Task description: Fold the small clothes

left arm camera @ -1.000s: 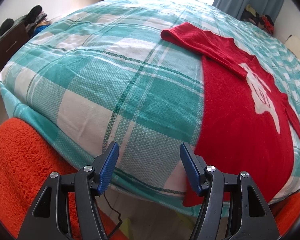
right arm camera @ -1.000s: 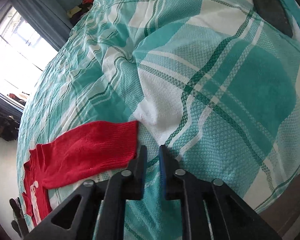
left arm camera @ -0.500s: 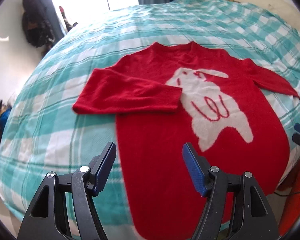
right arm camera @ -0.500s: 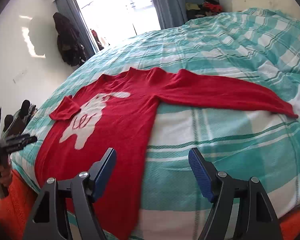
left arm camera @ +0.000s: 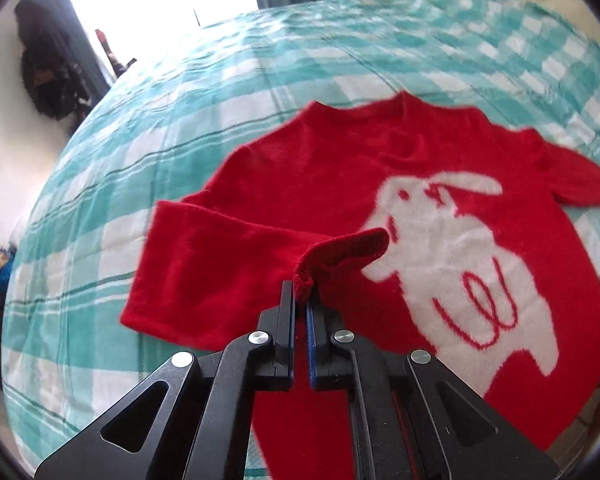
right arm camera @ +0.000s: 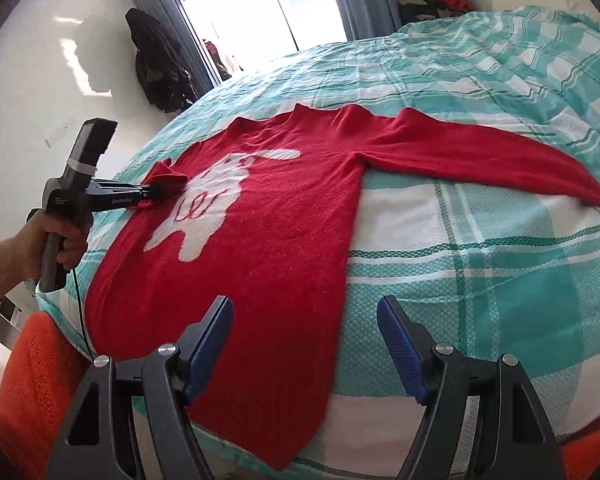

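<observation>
A red sweater [right arm camera: 284, 216] with a white rabbit design lies flat on the bed, and it also shows in the left wrist view [left arm camera: 340, 184]. My left gripper [left arm camera: 300, 300] is shut on the cuff [left arm camera: 340, 252] of the sweater's left sleeve, which is folded in over the body. The same gripper shows in the right wrist view [right arm camera: 156, 194], held by a hand. My right gripper [right arm camera: 304, 320] is open and empty above the sweater's lower right edge. The right sleeve [right arm camera: 500, 160] lies stretched out to the right.
The bed carries a teal and white checked cover [right arm camera: 480, 260]. An orange fuzzy fabric [right arm camera: 36, 380] is at the near left edge of the bed. Dark clothes [right arm camera: 156, 68] hang on the wall by a bright window. More clothes [right arm camera: 440, 0] are piled at the far side.
My left gripper has moved in over the folded left sleeve and shut on its cuff. My right gripper, shut a second ago by the right cuff, is open and drawn back.
</observation>
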A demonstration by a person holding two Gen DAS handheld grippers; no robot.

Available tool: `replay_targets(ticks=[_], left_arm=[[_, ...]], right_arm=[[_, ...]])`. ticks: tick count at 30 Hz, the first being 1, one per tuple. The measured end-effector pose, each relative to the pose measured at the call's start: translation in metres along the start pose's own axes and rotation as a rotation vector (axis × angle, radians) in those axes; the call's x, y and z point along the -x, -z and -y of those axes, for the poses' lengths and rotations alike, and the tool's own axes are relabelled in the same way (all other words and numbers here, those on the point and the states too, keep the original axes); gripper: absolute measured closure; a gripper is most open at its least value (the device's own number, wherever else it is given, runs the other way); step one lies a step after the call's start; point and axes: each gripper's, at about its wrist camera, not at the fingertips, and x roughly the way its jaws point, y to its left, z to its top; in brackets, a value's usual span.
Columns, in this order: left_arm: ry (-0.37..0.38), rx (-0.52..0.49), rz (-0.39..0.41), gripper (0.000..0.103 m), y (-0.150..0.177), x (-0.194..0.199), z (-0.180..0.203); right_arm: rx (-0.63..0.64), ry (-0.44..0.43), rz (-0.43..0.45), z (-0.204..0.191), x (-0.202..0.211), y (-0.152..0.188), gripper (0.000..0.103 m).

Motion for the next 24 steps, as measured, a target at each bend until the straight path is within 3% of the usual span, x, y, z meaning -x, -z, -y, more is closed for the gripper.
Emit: replay_targets(ticks=[3,5,8,10,12,13,16,19,22,23,24], left_arm=[[0.005,0.364,0.073,0.1,0.005,0.031,-0.102],[-0.033,0.569,0.089,0.1,0.024,0.042,-0.173],[-0.162,0.77,0.041,0.1,0.067,0.037,-0.251],[-0.194,0.877,-0.037,0.094,0.098,0.02,-0.282],[-0.158,0.955,-0.083,0.084,0.123,0.005,-0.298],[-0.129,0.985,-0.089,0.069,0.133,-0.001,-0.3],[-0.049,1.091,-0.028,0.04,0.157,-0.003,-0.311],[0.047,1.189,0.035,0.038,0.17,-0.003,-0.319],[0.06,1.165,0.029,0.043,0.163,-0.015,-0.32],[0.059,1.138,0.019,0.047,0.159,-0.019,-0.318],[0.061,1.111,0.002,0.065,0.154,-0.025,-0.316]], right_arm=[[-0.023,0.007,0.005,0.005,0.001,-0.001,0.029],[-0.031,0.013,0.007,0.007,0.001,-0.001,0.029],[-0.039,0.016,-0.001,0.01,-0.003,-0.002,0.029],[-0.042,0.015,-0.018,0.01,-0.008,-0.002,0.029],[-0.04,0.018,-0.031,0.009,-0.013,-0.001,0.029],[-0.037,0.02,-0.034,0.008,-0.014,-0.001,0.029],[-0.024,0.03,-0.038,0.006,-0.015,0.001,0.029],[-0.014,0.043,-0.046,0.004,-0.016,0.002,0.029],[-0.006,0.057,-0.056,0.003,-0.019,0.003,0.029],[-0.002,0.062,-0.06,0.002,-0.021,0.003,0.029],[0.001,0.068,-0.064,0.001,-0.022,0.003,0.029]])
